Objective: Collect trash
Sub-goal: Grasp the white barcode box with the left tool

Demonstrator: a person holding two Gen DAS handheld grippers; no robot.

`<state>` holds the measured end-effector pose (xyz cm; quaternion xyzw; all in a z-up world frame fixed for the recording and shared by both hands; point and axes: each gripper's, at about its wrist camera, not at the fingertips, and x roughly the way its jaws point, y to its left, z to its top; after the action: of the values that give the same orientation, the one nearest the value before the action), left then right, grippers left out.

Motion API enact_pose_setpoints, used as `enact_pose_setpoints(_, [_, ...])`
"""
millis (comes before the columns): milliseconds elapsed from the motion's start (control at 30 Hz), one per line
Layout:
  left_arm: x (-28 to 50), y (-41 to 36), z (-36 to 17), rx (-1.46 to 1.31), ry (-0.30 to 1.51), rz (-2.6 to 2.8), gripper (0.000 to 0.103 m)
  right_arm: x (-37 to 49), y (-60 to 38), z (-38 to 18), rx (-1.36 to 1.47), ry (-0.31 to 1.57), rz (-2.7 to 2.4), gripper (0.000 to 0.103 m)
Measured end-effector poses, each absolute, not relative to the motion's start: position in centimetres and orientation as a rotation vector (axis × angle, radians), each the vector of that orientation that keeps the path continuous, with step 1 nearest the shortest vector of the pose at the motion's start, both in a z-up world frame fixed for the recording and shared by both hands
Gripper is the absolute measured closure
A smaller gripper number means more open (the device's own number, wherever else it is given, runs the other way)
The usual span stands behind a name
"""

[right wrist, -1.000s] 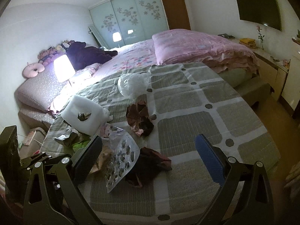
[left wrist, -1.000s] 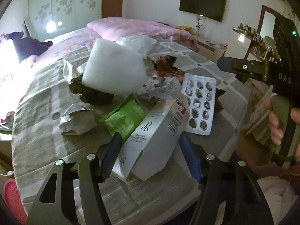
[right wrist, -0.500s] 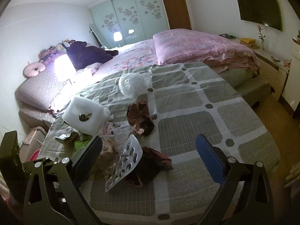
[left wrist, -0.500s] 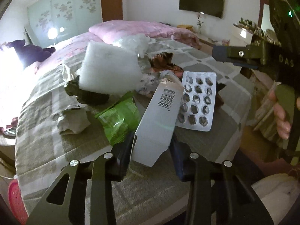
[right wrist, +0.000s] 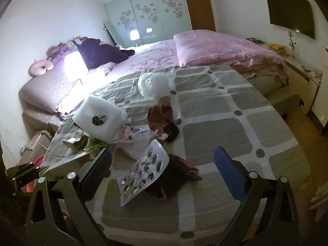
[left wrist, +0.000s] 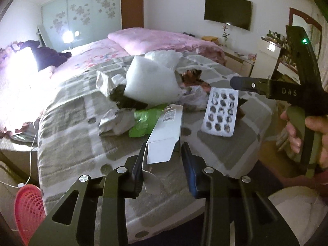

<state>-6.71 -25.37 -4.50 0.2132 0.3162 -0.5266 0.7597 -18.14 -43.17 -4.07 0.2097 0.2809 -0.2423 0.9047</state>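
The left tool (left wrist: 163, 157) grips a white carton (left wrist: 167, 131), lifted above the checked bed cover (left wrist: 71, 135). The right tool (right wrist: 164, 164) hangs open over a blister pack (right wrist: 143, 173) lying among the trash on the bed.

The white foam block (left wrist: 151, 84) hides most of the dark wrapper (left wrist: 125, 100) beneath it. In the left wrist view the red basket (left wrist: 28, 209) runs off the frame's edge, and the carton (left wrist: 166, 135) barcode print is too small to read.
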Motion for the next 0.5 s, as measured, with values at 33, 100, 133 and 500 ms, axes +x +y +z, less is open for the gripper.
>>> enact_pose_setpoints(33, [-6.7, -25.2, -4.7, 0.466, 0.696, -1.162, 0.071, -18.1, -43.1, -4.1, 0.431, 0.582, -0.498, 0.007])
enact_pose_setpoints(100, [-6.9, -25.1, -4.9, 0.473, 0.705, -1.178, 0.071, -18.0, -43.0, -4.2, 0.43, 0.582, -0.497, 0.007])
enact_pose_setpoints(133, [-7.0, -25.3, -5.0, 0.475, 0.711, -1.193, 0.071, -18.0, -43.0, -4.2, 0.43, 0.582, -0.497, 0.007])
enact_pose_setpoints(500, [-7.0, -28.4, -6.4, 0.515, 0.736, -1.18, 0.056, -17.9, -42.8, -4.2, 0.429, 0.583, -0.497, 0.007])
